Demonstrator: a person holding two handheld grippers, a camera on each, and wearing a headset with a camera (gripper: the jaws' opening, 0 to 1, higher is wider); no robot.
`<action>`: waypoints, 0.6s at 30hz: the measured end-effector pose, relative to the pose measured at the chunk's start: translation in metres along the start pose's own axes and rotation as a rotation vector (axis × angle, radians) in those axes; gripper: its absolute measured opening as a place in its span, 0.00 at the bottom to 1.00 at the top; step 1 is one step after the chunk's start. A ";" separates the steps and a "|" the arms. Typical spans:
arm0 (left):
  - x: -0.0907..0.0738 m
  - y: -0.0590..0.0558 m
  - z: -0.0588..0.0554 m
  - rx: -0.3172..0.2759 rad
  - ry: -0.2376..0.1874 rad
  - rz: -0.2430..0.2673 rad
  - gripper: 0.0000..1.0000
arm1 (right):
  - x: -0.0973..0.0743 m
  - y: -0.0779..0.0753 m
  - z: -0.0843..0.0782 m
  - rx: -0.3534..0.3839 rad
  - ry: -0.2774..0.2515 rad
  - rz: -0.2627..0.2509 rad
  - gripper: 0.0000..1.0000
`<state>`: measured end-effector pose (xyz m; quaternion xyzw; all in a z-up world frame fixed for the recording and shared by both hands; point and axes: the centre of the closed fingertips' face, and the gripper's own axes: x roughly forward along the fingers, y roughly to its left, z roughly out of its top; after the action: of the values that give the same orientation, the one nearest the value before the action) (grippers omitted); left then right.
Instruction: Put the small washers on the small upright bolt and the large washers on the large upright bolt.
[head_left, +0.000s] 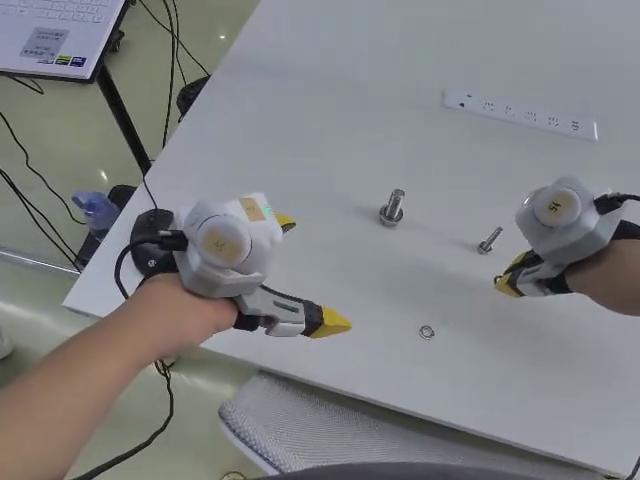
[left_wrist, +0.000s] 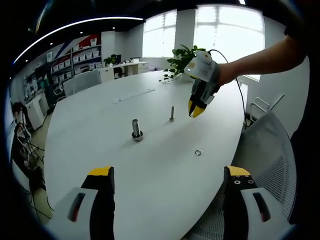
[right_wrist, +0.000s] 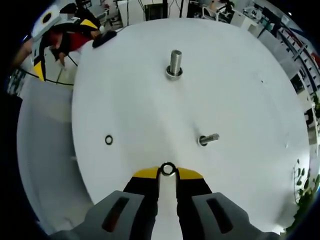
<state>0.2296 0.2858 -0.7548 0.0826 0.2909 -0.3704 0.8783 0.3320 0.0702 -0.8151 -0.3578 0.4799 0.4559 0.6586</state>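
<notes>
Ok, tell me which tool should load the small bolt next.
Right, I'd say: the right tool grips a washer, close to the small bolt. The left tool is open, empty and farther away.

Left gripper (head_left: 310, 272): jaws spread wide, nothing between yellow fingertips (left_wrist: 100, 172). Left forearm (head_left: 90, 385) bare, wrist straight behind gripper body. Right gripper (right_wrist: 168, 173): jaws nearly together, washer (right_wrist: 163, 170) pinched between fingertips, standing on edge, its hole facing the camera. Right gripper's tips angled down, hand above and behind them. Right forearm (head_left: 612, 278) bare. Grippers well apart.
</notes>
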 end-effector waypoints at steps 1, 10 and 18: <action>0.001 0.000 0.000 0.001 0.003 0.002 0.91 | -0.003 -0.005 0.002 0.004 -0.005 -0.002 0.13; 0.004 0.002 -0.001 0.004 0.013 0.014 0.94 | -0.011 -0.030 0.017 -0.026 -0.016 -0.036 0.13; 0.007 0.002 -0.003 -0.002 0.017 0.009 0.95 | -0.011 -0.048 0.029 -0.036 -0.032 -0.058 0.13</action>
<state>0.2338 0.2842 -0.7615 0.0860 0.2985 -0.3654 0.8775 0.3846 0.0784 -0.7947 -0.3759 0.4506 0.4507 0.6727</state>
